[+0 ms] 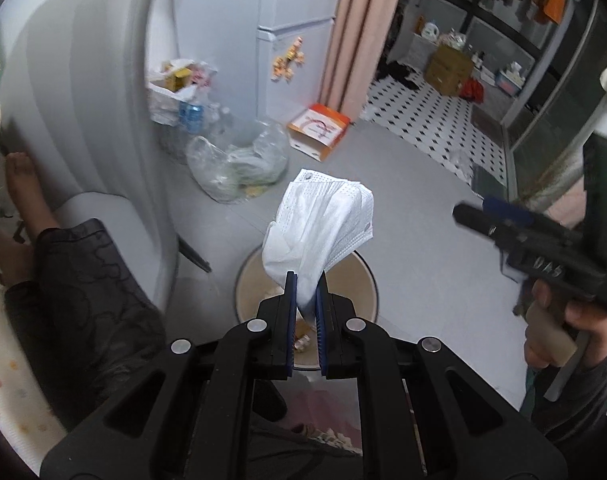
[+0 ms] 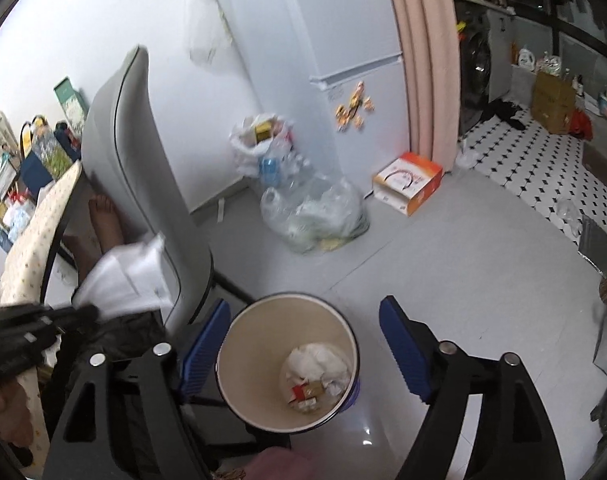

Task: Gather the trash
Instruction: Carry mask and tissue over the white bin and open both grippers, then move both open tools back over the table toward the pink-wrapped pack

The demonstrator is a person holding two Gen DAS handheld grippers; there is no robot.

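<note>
My left gripper (image 1: 306, 284) is shut on a crumpled white face mask (image 1: 321, 220) and holds it above the round beige trash bin (image 1: 367, 280) on the floor. In the right wrist view the mask (image 2: 123, 276) shows at the left, held by the left gripper (image 2: 87, 312), beside the bin (image 2: 243, 332). The bin holds white tissue and small wrappers (image 2: 315, 376). My right gripper (image 2: 303, 344) is open and empty, its blue pads on either side of the bin from above. It also shows at the right of the left wrist view (image 1: 475, 216).
A grey chair (image 2: 135, 168) stands left of the bin, with a person's legs and foot (image 1: 23, 184) beside it. Clear plastic bags of rubbish (image 2: 315, 212) and an orange-white box (image 2: 407, 184) lie by the white fridge (image 2: 343, 40). A pink curtain (image 2: 423, 60) hangs behind.
</note>
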